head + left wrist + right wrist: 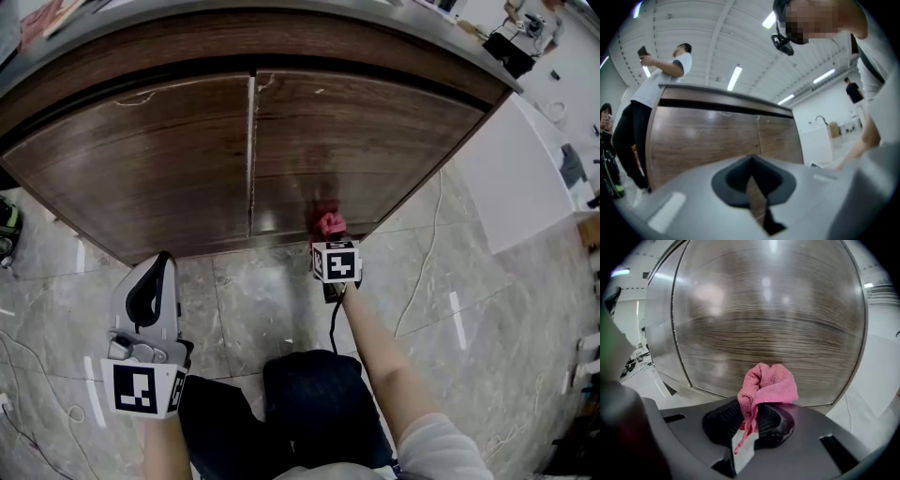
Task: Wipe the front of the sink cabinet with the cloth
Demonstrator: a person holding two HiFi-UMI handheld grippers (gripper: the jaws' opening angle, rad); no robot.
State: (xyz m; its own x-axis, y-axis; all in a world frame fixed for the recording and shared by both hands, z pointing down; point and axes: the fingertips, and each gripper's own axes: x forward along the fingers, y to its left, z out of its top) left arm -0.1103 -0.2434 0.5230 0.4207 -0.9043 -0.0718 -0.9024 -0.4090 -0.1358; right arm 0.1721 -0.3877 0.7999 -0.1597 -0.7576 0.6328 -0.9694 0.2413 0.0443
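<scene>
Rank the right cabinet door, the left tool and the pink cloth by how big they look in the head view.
Largest: right cabinet door
Then: left tool, though it sits nearer the camera
Smallest: pink cloth

Our right gripper [329, 234] presses a pink cloth [327, 221] against the bottom edge of the sink cabinet's [141, 159] right door [366, 141], just right of the seam [250, 159] between the doors. Our left gripper [156, 272] hangs over the marble floor [262, 300], well apart from the cabinet front.
</scene>
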